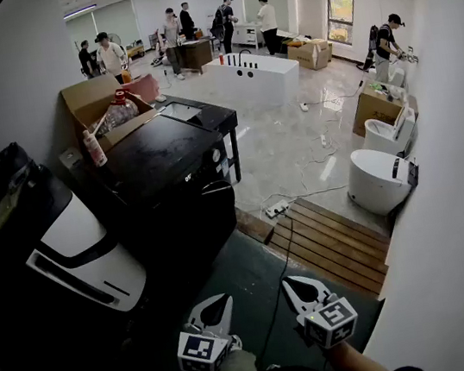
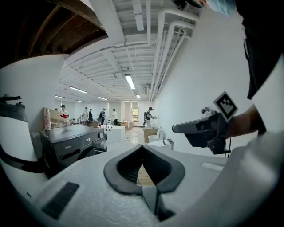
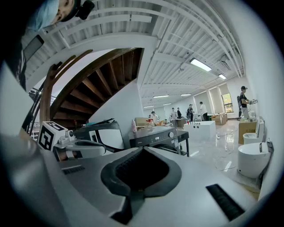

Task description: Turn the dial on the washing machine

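Pressed together and empty: the left gripper [image 1: 217, 306] has its dark padded jaws meeting at the tips with nothing between them, and the right gripper [image 1: 297, 290] is the same, as each gripper's own view confirms.

Neither is near the work. The black front-loading washing machine [image 1: 158, 159] stands well apart, ahead and to the left across the floor. Its small round pale dial [image 2: 100, 135] sits at the right end of the dark control panel on the front face, and it also shows in the right gripper view [image 3: 171, 135].

As a judgement, the dial is a rigid knob fixed to a heavy cabinet that will not shift under a twist. It should turn only about its own axis, probably in clicks. Its smooth rim looks likely to slip, so the hold should be across the rim, with one pad on each opposite side. The gripper should come square to the panel, and the wrist should do the rolling. The jaws must be spread first.

Both grippers are held low and close to the person's body, side by side with a gap between them. They point forward and a little downward over a dark green floor mat [image 1: 251, 278]. The forearms enter from the bottom edge of the head view.
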Available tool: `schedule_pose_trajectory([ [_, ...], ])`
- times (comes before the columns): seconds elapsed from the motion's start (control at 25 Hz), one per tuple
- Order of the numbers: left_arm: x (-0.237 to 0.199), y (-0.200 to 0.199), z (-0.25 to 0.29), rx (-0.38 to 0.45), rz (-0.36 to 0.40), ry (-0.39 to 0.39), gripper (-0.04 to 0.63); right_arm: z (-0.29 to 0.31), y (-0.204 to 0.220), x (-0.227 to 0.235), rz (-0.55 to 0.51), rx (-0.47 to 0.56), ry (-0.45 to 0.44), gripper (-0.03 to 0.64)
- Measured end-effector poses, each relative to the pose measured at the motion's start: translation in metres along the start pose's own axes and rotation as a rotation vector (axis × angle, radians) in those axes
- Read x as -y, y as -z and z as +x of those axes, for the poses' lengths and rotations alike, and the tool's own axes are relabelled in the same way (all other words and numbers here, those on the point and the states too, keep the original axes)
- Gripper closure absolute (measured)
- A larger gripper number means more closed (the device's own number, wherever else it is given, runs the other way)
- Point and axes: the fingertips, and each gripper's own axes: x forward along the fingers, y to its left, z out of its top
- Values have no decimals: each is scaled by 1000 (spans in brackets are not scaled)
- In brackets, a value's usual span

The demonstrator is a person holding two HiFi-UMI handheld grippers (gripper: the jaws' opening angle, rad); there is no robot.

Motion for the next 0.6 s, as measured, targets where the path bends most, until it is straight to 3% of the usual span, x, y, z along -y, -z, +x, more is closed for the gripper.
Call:
schedule_pose_trajectory([
  [0.32, -26, -3, 27, 23, -42, -38, 591, 21, -22, 16, 29, 77, -51, 617],
  [0.44, -39, -3, 48, 40, -42, -4, 591, 44, -29, 28, 55, 95, -57, 612],
  [0.6, -69, -19, 78, 34, -64, 7, 572, 84, -40, 40, 63, 94, -63, 532],
])
